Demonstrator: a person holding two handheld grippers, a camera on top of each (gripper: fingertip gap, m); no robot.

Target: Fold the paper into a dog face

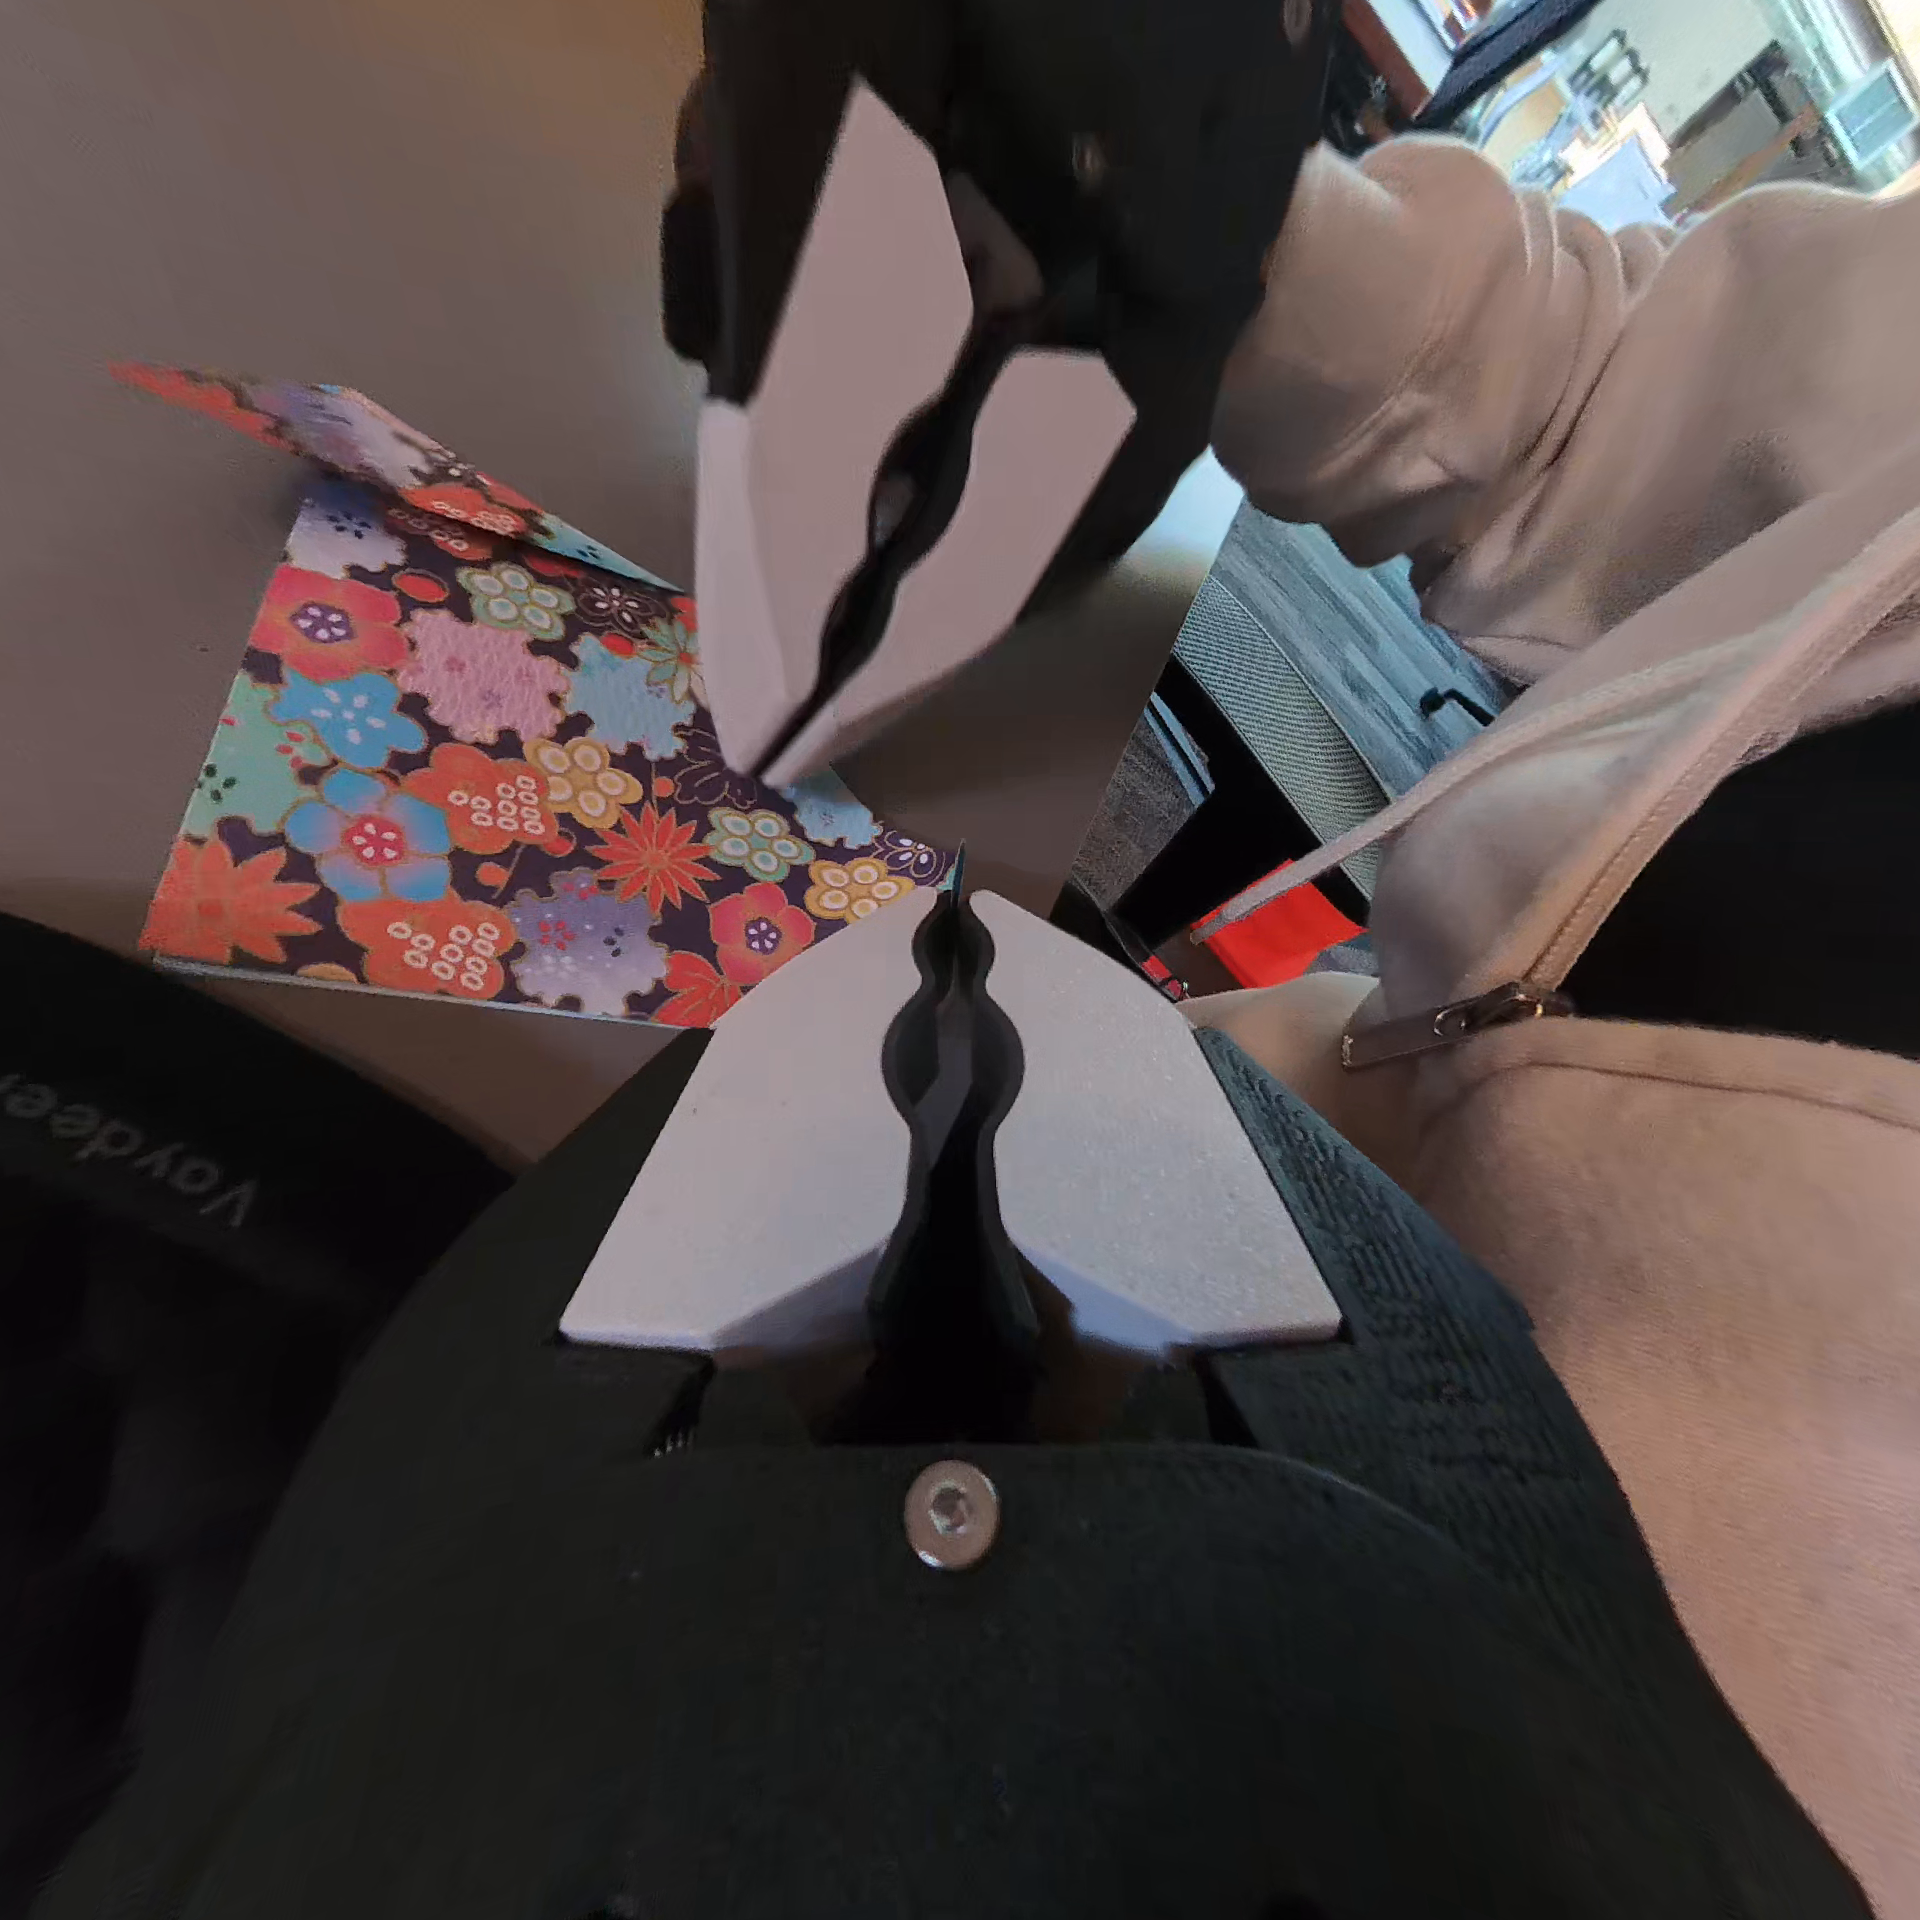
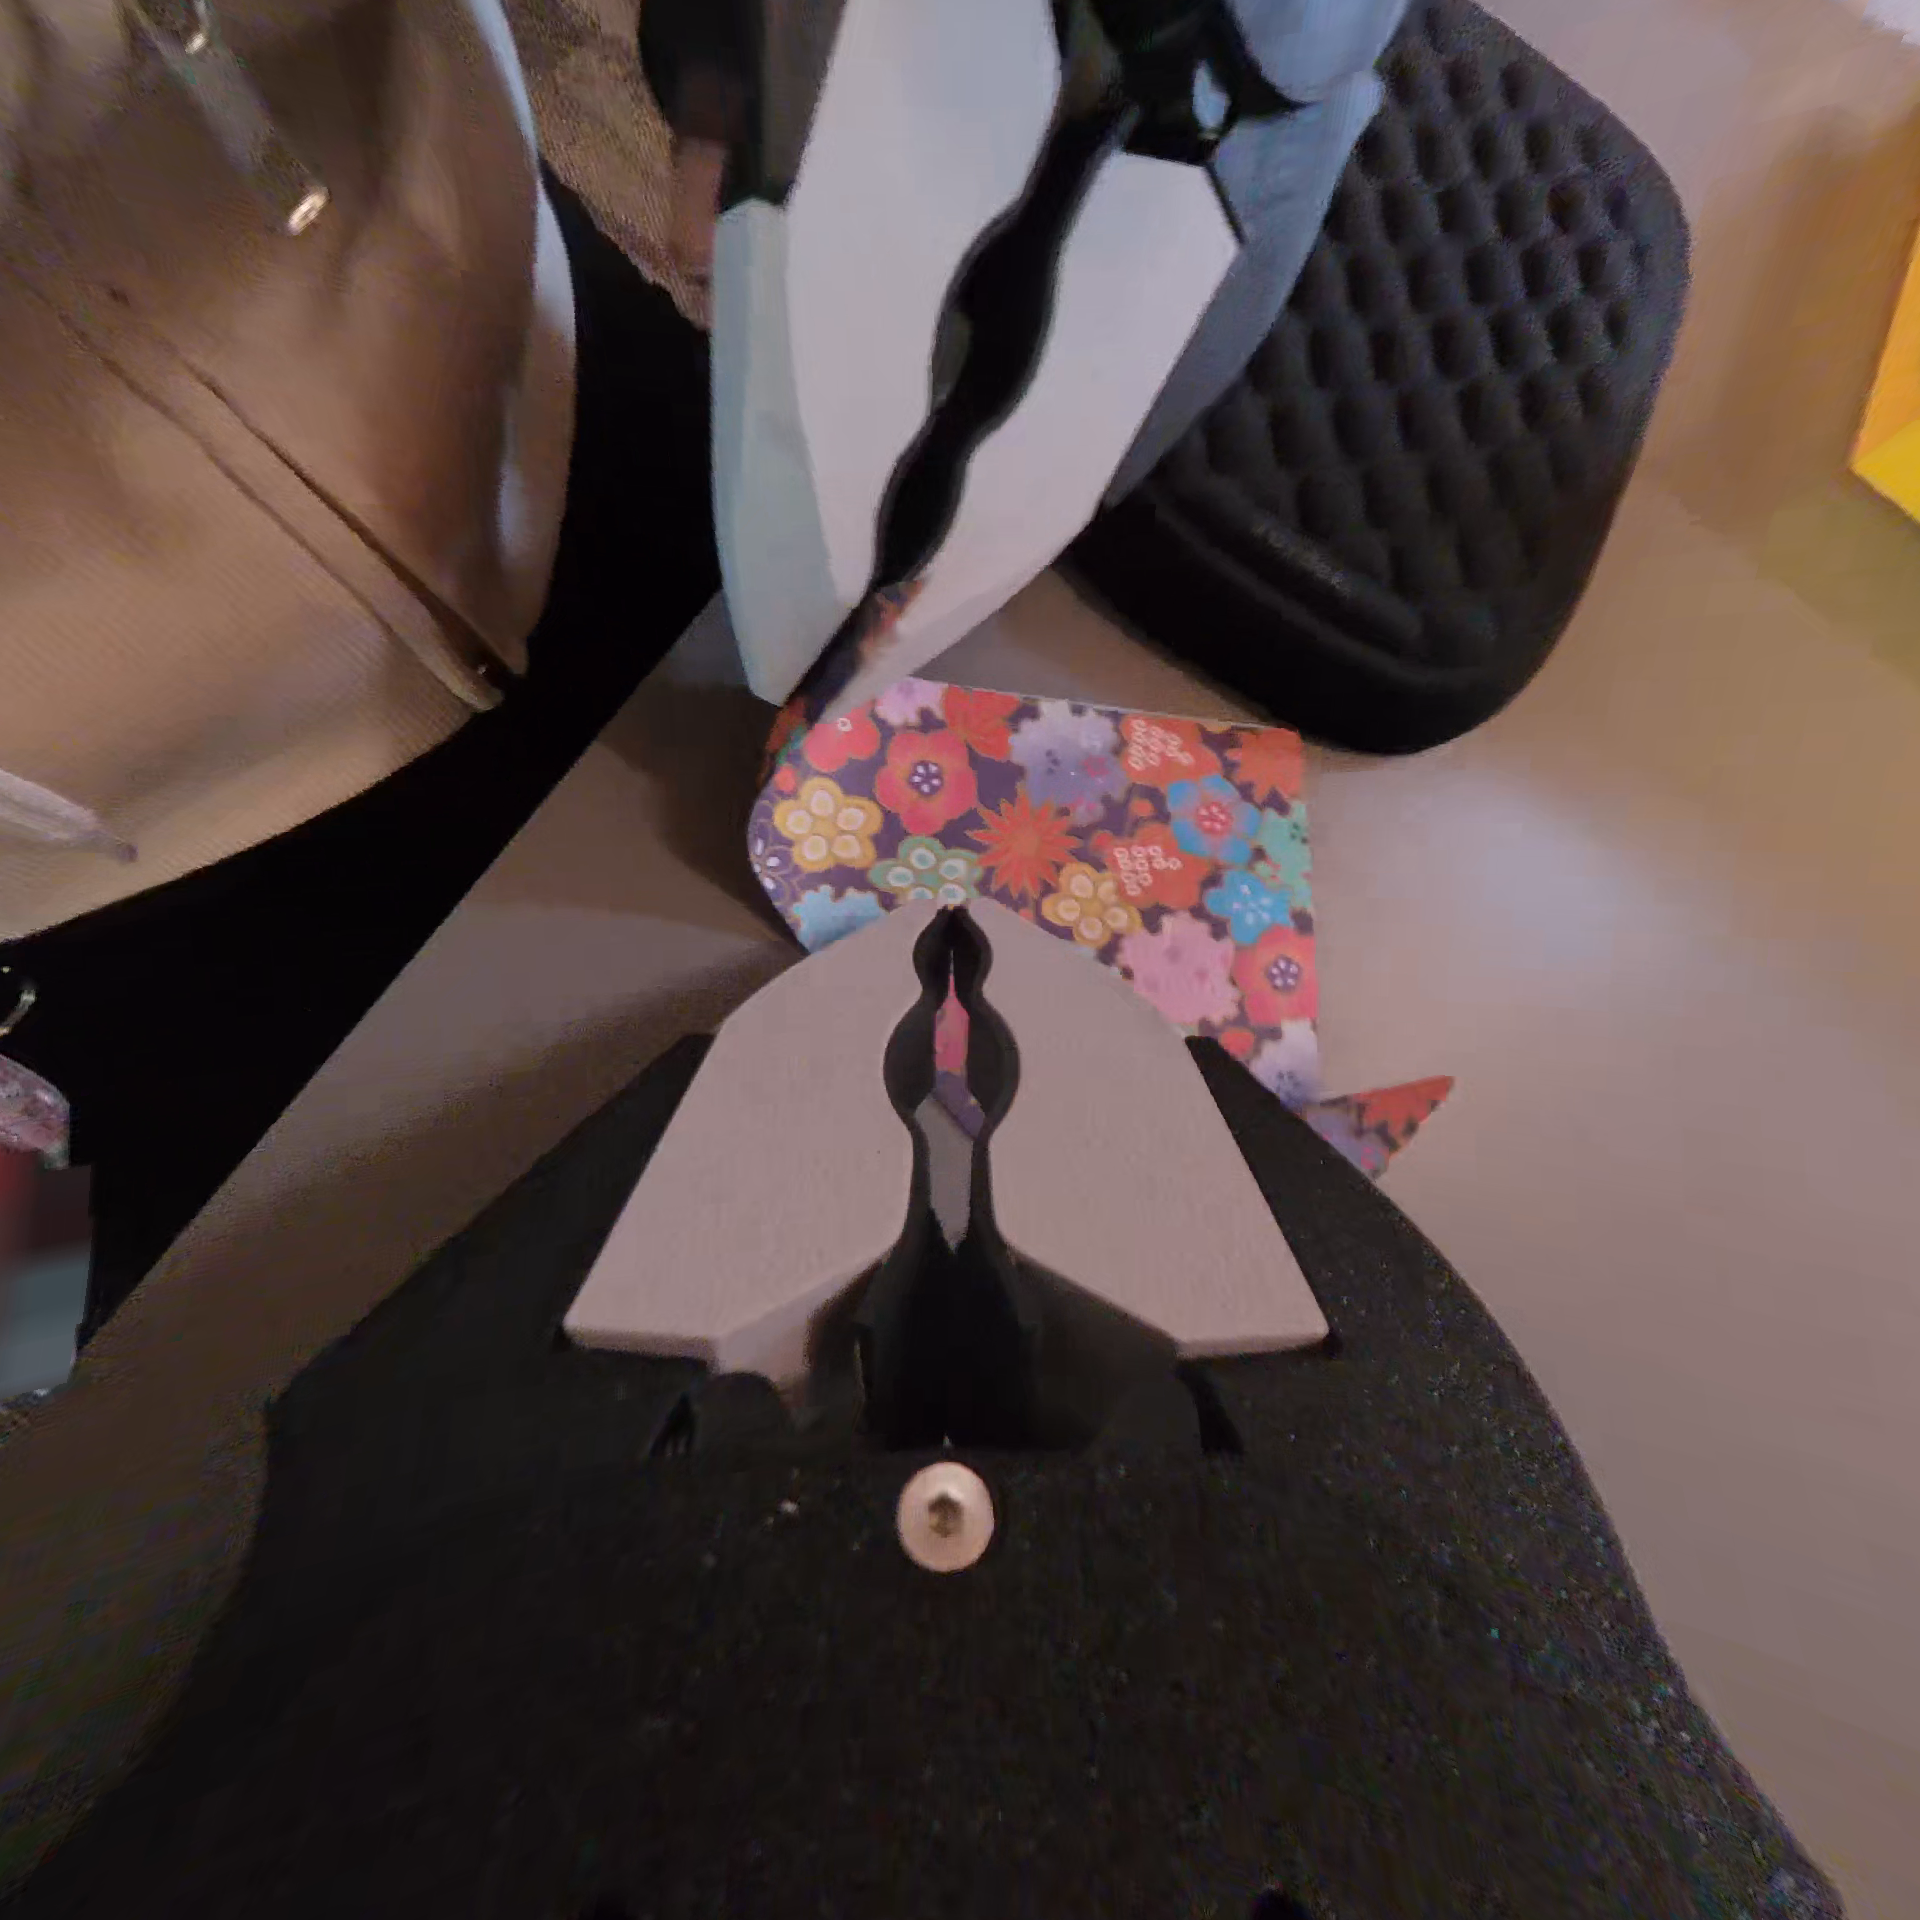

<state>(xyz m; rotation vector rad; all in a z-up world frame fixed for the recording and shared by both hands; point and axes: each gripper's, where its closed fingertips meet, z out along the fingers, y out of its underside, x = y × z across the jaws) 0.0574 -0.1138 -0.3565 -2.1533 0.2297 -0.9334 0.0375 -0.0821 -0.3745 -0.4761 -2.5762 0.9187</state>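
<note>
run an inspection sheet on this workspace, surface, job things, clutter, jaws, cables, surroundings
surface: tan tabletop, smooth, bare apart from the items below.
job's things: floral paper, folded, lying on the table; one corner flap is raised.
clutter: black padded wrist rest behind the paper; yellow object at the table edge, only partly in view.
grippers: left gripper, jaws shut on a paper corner; right gripper, jaws shut at the paper's edge, with paper showing between them.
cables: nothing seen.
surroundings: person in a beige zip hoodie close to the table; room furniture behind, blurred.
</note>
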